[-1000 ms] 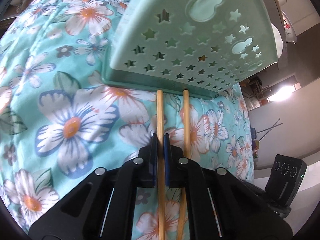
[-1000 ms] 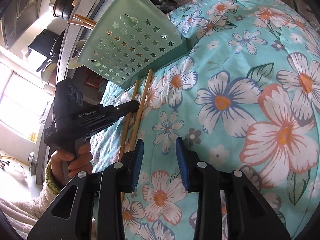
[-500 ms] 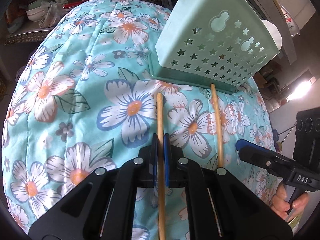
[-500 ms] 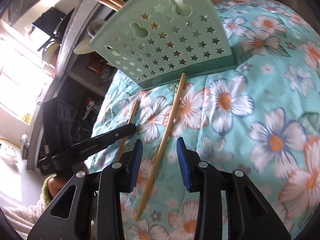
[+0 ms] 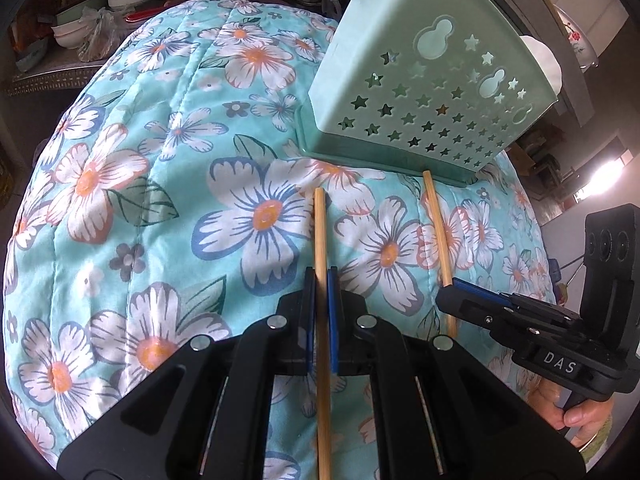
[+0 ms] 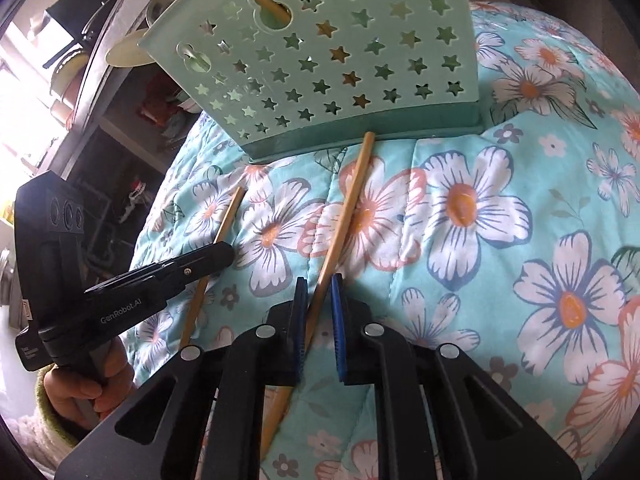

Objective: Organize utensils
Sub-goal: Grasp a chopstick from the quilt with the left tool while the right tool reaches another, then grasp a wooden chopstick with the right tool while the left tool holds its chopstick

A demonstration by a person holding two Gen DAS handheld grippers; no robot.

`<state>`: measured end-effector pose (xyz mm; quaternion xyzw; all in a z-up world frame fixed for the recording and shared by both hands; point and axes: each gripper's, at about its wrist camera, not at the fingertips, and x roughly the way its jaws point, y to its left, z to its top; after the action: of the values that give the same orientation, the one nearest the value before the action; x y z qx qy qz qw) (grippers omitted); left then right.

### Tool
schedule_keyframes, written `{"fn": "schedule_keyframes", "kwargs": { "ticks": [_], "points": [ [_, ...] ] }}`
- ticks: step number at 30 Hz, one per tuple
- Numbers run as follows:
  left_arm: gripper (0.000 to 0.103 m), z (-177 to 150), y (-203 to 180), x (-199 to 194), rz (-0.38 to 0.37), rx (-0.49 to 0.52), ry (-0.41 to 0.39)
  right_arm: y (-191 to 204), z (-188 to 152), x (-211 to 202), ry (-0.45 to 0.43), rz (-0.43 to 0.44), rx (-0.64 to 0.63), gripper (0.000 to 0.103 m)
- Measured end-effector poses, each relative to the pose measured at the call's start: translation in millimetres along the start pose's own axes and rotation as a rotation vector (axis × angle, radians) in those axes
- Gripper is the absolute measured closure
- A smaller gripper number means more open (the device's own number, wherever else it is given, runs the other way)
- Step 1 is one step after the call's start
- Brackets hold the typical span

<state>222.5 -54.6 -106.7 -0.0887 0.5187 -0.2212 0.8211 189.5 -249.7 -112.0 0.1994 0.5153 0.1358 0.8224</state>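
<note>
On the flowery cloth [image 5: 120, 240] over the counter, I have two wooden sticks to put away. My left gripper [image 5: 321, 312] has its fingers [image 5: 309, 320] pressed tight on the left chopstick [image 5: 319, 232], which pokes out ahead toward the green holder [image 5: 420, 92] and stops a little short of it.

My right gripper [image 6: 318, 320] has just been closing its fingers [image 6: 299, 320] on the right chopstick [image 6: 352, 208]. That stick runs between them and leans on the left pad. I see a thin gap by the right pad, so I think the pinch is only just made. Its far tip touches the bottom edge of the green holder, which has star holes. Through a hole I can see another stick already inside.

So I am at the picking-up step, with one stick in each gripper. Next I think I must lift both sticks off the cloth, tip them up so they stand, carry them over the open top of the holder and drop them in. I must hold firmly, since thin sticks can twist and slip.
</note>
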Motion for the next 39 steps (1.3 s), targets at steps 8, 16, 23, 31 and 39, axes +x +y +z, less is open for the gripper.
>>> {"fn": "schedule_keyframes", "kwargs": {
  "ticks": [8,16,23,31,39],
  "points": [
    [0.098,-3.3,2.9,-5.0,-0.007,-0.004,0.001,-27.8,-21.3,-28.6,0.044,0.013,0.033,0.097],
    [0.098,0.2,4.5,-5.6,-0.011,0.007,0.023,-33.4,-38.1,-39.8,0.088,0.021,0.056,0.097],
    [0.097,12.7,-1.2,-1.0,0.021,0.051,0.051,-18.5,-13.7,-44.4,0.041,-0.028,-0.009,0.083],
    [0.096,25.6,-13.0,10.7,0.084,0.131,0.047,-7.4,11.2,-23.0,0.021,-0.101,-0.068,0.081],
    [0.096,32.3,-27.4,20.4,0.159,0.212,0.005,-7.1,22.4,2.9,0.022,-0.136,-0.081,0.082]
  ]
}}
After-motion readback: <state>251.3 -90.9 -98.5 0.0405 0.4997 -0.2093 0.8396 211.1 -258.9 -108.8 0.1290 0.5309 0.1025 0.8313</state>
